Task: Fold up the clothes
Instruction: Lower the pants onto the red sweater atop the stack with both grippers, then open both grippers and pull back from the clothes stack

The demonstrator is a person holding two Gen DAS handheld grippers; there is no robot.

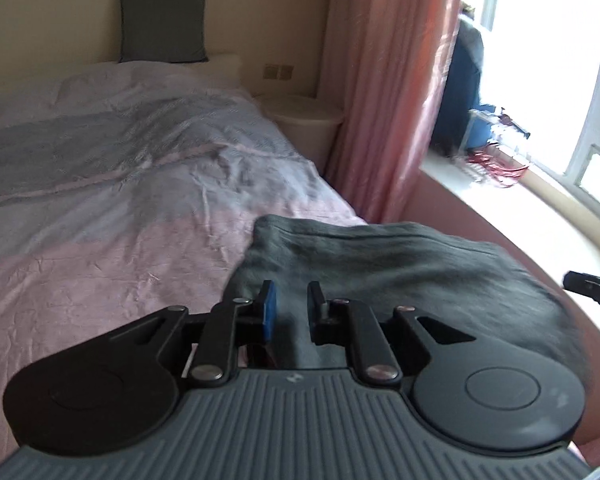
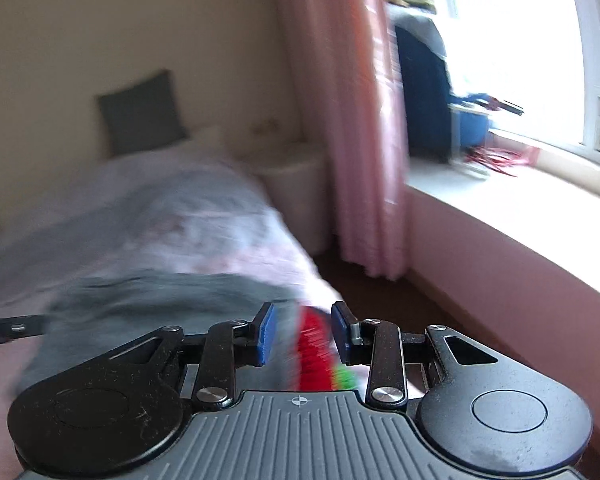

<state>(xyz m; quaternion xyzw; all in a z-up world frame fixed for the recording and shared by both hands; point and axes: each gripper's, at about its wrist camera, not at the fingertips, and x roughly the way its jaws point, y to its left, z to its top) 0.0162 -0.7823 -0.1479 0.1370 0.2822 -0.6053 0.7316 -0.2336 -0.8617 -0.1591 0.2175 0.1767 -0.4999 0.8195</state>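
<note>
— Two grippers, and you have both over the near end of the bed. Your left gripper [image 1: 291, 307] sits low over the dark grey knit garment [image 1: 400, 264]; its blue-padded fingers stand a little apart with grey cloth running up between them. Whether the pads actually pinch that cloth, I cannot tell from this view.

— And my right one?

— Your right gripper [image 2: 303, 334] has its fingers spread wider. Between them you see a blurred red and green patch [image 2: 316, 344], too smeared to name. Nothing is clamped there that I can make out. The whole right wrist view is streaked with blur.

— Where does the garment lie?

— It is bunched on the wrinkled pink and lilac bedspread [image 1: 100, 240], at the corner nearest the window side. In the right wrist view it spreads to the left of your fingers.

— What is around the bed?

— A dark grey square cushion [image 1: 162, 23] leans upright against the cream wall at the head. A pink pleated curtain [image 1: 384, 92] hangs beside the bed, with a white round bedside stand [image 1: 304, 120] just before it.
</note>
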